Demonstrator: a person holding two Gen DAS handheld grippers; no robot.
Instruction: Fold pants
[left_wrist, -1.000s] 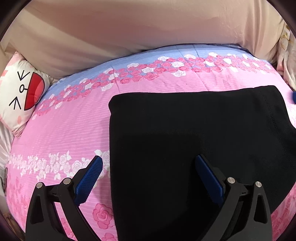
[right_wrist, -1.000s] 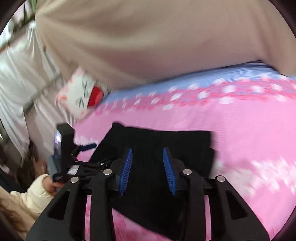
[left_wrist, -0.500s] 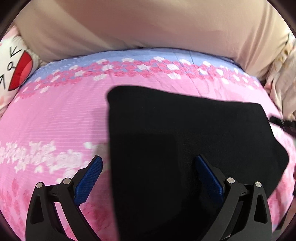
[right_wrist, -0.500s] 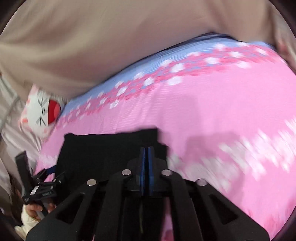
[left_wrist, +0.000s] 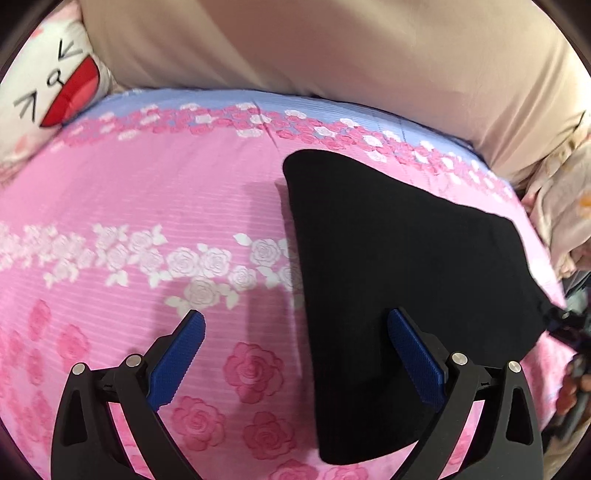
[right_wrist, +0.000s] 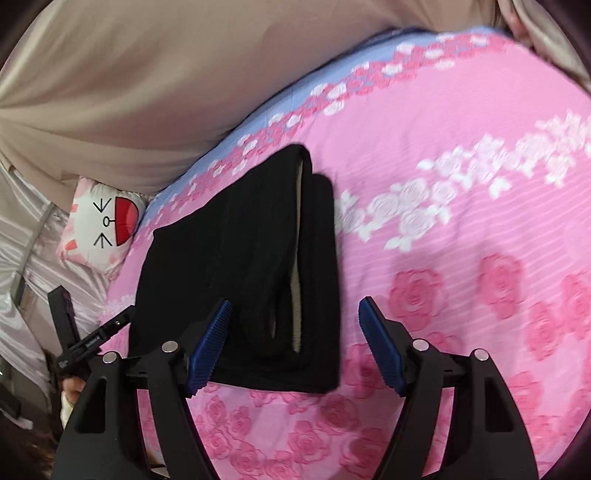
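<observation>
The black pants lie folded into a flat rectangle on the pink rose-print bedsheet. In the right wrist view the pants show stacked layers with a pale lining at the open edge. My left gripper is open and empty, hovering over the pants' left edge. My right gripper is open and empty, above the near right corner of the pants. The other gripper shows at the far left of the right wrist view.
A white cartoon-face pillow lies at the bed's head end; it also shows in the right wrist view. A beige curtain hangs behind the bed. Pale bedding is bunched at the right edge.
My right gripper was shut half a second ago and is now open, drawn back over the pants' corner. My left gripper has shifted left, so the pants sit further right in its view.
</observation>
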